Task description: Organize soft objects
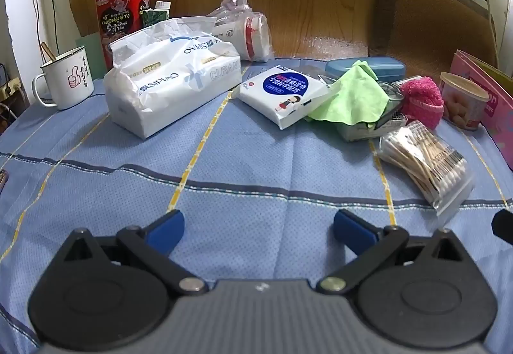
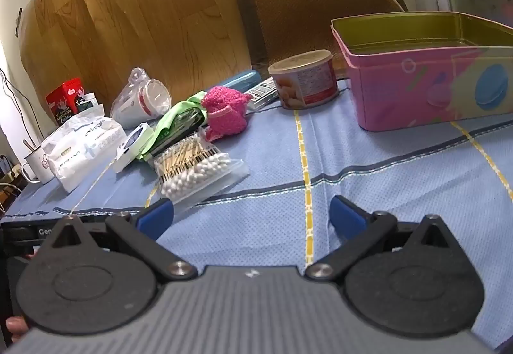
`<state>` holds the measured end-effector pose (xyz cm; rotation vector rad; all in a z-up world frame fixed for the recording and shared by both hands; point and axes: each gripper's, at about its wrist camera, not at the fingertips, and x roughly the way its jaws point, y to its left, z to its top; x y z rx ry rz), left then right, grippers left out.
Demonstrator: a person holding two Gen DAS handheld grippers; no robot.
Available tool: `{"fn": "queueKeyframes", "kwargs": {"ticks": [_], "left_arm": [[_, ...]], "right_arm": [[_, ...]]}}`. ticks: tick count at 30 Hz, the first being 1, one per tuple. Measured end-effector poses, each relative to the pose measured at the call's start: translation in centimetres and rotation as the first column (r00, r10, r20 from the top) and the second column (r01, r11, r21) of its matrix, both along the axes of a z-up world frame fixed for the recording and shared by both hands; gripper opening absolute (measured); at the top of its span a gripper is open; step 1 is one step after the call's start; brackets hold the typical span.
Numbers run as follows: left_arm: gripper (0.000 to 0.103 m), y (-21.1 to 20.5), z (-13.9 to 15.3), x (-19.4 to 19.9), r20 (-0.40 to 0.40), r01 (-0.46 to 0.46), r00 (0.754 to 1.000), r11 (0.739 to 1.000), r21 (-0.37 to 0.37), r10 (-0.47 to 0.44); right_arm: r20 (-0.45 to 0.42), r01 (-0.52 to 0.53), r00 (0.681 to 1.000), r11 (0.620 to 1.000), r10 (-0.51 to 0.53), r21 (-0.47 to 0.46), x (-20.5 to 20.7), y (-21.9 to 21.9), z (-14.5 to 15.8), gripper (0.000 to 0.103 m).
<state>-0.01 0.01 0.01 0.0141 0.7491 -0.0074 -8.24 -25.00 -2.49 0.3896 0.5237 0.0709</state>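
A big white tissue pack (image 1: 173, 78) (image 2: 85, 147) lies at the back left of the blue cloth. Right of it lie a small white tissue packet (image 1: 283, 92) (image 2: 131, 142), a green cloth (image 1: 354, 96) (image 2: 174, 113) draped over a small box, a pink fluffy item (image 1: 420, 100) (image 2: 226, 112) and a bag of cotton swabs (image 1: 426, 160) (image 2: 195, 166). A pink open tin box (image 2: 426, 88) stands at the right. My left gripper (image 1: 258, 227) is open over bare cloth, well short of the tissue packs. My right gripper (image 2: 251, 216) is open too, empty, just below the swab bag.
A white enamel mug (image 1: 65, 81) and a red carton (image 1: 123, 17) stand at the back left. A bagged paper cup (image 1: 248, 33), a blue case (image 1: 365, 65) and a round food tub (image 2: 304, 78) sit along the back. A wooden board and a woven chair back rise behind.
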Motion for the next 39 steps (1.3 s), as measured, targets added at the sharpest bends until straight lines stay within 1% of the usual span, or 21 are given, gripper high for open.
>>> {"fn": "queueKeyframes", "kwargs": {"ticks": [6,10,20,22,24,26,28,31,34,35,36,39], "left_arm": [[0.103,0.1,0.0,0.3,0.006,0.004,1.0,1.0,-0.003,-0.004],[0.103,0.1,0.4,0.2,0.014,0.009,1.0,1.0,-0.002,-0.009],[0.103,0.1,0.3,-0.4,0.033,0.027,0.999,1.0,-0.004,-0.027],[0.103,0.2,0.2,-0.5,0.034,0.043,0.999,0.999,0.0,-0.043],[0.103,0.6,0.2,-0.6,0.035,0.079,0.996,0.997,0.0,-0.079],[0.102,1.4,0.3,-0.8,0.046,0.124,0.991,0.992,-0.02,-0.123],[0.099,2.4,0.6,-0.8,0.057,0.137,0.99,0.987,-0.082,-0.132],[0.092,3.5,1.7,0.1,0.039,0.181,0.983,0.964,-0.195,-0.177],[0.082,3.1,2.8,1.6,0.03,0.253,0.966,0.925,-0.284,-0.255],[0.077,2.7,2.9,2.0,0.024,0.276,0.959,0.91,-0.309,-0.283],[0.071,2.2,3.2,2.8,0.012,0.298,0.95,0.891,-0.342,-0.313],[0.059,0.1,3.1,4.9,-0.021,0.354,0.914,0.824,-0.443,-0.404]], "right_arm": [[0.001,-0.001,1.0,1.0,0.001,-0.021,0.0,0.1,0.1,0.103],[0.0,-0.003,1.0,1.0,0.003,-0.02,0.2,0.0,0.2,0.103],[0.008,-0.006,1.0,1.0,0.006,-0.025,-0.2,0.0,0.1,0.103],[0.007,-0.013,1.0,0.999,0.013,-0.038,-0.1,0.3,0.1,0.103],[0.007,-0.026,1.0,0.999,0.026,-0.048,-0.1,0.5,0.2,0.103],[0.005,-0.057,0.998,0.997,0.057,-0.047,0.0,0.4,0.3,0.103],[0.004,-0.097,0.995,0.993,0.098,-0.062,0.3,0.5,0.4,0.103],[0.022,-0.142,0.989,0.985,0.145,-0.099,0.4,0.9,0.9,0.103],[0.037,-0.197,0.978,0.969,0.205,-0.152,0.8,1.7,1.4,0.103],[0.037,-0.223,0.972,0.959,0.233,-0.174,1.1,2.1,1.6,0.103],[0.033,-0.25,0.965,0.948,0.261,-0.199,1.5,2.5,1.7,0.103],[0.01,-0.311,0.946,0.916,0.324,-0.253,2.8,3.4,1.9,0.103]]}}
